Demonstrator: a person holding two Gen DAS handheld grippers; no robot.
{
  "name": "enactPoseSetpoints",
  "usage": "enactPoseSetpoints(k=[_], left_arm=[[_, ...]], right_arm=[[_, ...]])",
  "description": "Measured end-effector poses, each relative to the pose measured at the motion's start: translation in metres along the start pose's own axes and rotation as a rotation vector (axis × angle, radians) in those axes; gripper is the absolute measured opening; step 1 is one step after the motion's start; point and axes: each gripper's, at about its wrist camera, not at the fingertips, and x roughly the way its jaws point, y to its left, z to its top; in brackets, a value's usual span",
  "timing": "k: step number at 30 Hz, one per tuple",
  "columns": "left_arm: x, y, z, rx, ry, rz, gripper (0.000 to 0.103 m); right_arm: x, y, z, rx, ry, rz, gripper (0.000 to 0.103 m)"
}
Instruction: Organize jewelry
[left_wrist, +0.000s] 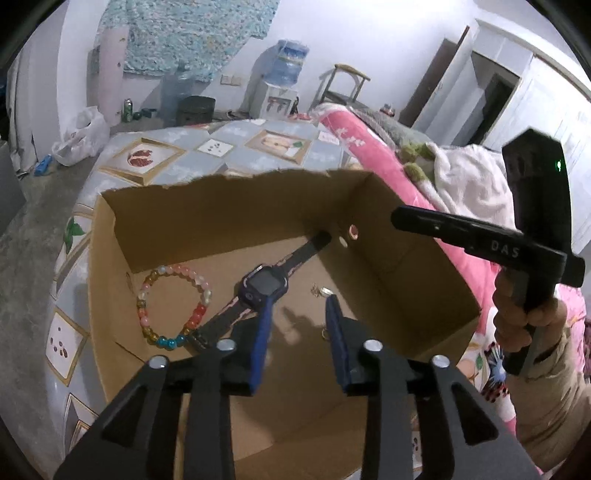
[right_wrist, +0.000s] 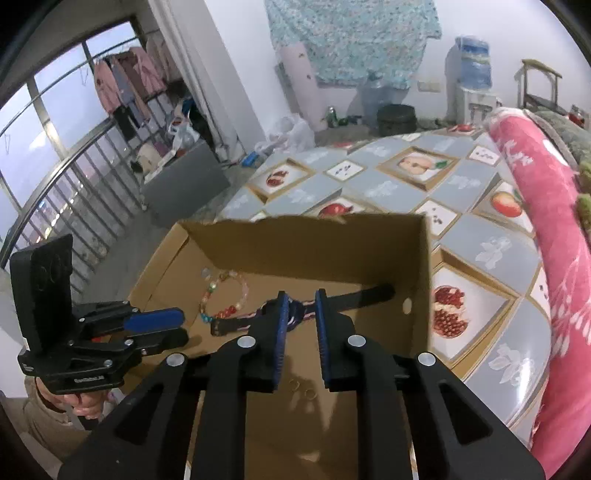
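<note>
Nearest the lens at the bottom of the left wrist view, the left gripper (left_wrist: 300, 310) hangs over the open cardboard box (left_wrist: 236, 206), its blue pads a narrow way apart and nothing between them; it touches nothing. Low in the right wrist view, the right gripper (right_wrist: 300, 306) stands narrower still, also empty, above the box floor.

Just past the left gripper's pads lie small gold pieces (left_wrist: 320, 291), seemingly rings or earrings, and two small gold rings (right_wrist: 303, 388) show on the cardboard under the right gripper. These look like the risk: they are tiny, flat on the floor, and a narrow pinch that lands off-centre could flick one away or press it under a pad unseen. The box's high walls also crowd both grippers, so they might knock each other.

Further in, toward the middle of the frame, the dark watch (left_wrist: 260, 286) lies diagonally with its strap reaching the far corner, and the beaded bracelet (left_wrist: 173, 306) sits to its left, touching the strap. Beyond the box spreads the fruit-patterned tabletop (right_wrist: 491, 247), with a pink blanket (right_wrist: 546, 206) at right.
</note>
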Motion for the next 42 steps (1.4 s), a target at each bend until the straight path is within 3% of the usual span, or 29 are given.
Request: enactPoseSetpoints(k=[12, 16, 21, 28, 36, 39, 42], left_arm=[[-0.038, -0.008, -0.002, 0.016, -0.104, 0.028, 0.041], [-0.059, -0.015, -0.009, 0.035, -0.153, 0.036, 0.049], [-0.086, -0.023, -0.022, 0.068, -0.202, 0.073, 0.058], [-0.126, -0.030, -0.057, 0.123, -0.223, 0.114, 0.079], [-0.137, -0.033, -0.103, 0.170, -0.189, 0.112, 0.086], [-0.130, -0.025, -0.111, 0.127, -0.174, 0.152, 0.086], [-0.130, -0.012, -0.110, 0.066, -0.203, 0.163, 0.086]], right_arm=[[-0.045, -0.010, -0.006, 0.031, -0.105, -0.034, 0.035], [-0.068, -0.010, -0.014, 0.041, -0.145, -0.041, 0.040], [-0.099, -0.011, -0.032, 0.061, -0.192, -0.036, 0.054], [-0.140, -0.011, -0.067, 0.083, -0.247, -0.045, 0.061], [-0.151, -0.008, -0.094, 0.091, -0.230, -0.033, 0.061], [-0.139, 0.001, -0.079, 0.076, -0.191, 0.027, 0.060], [-0.109, 0.020, -0.048, 0.033, -0.074, 0.095, 0.056]])
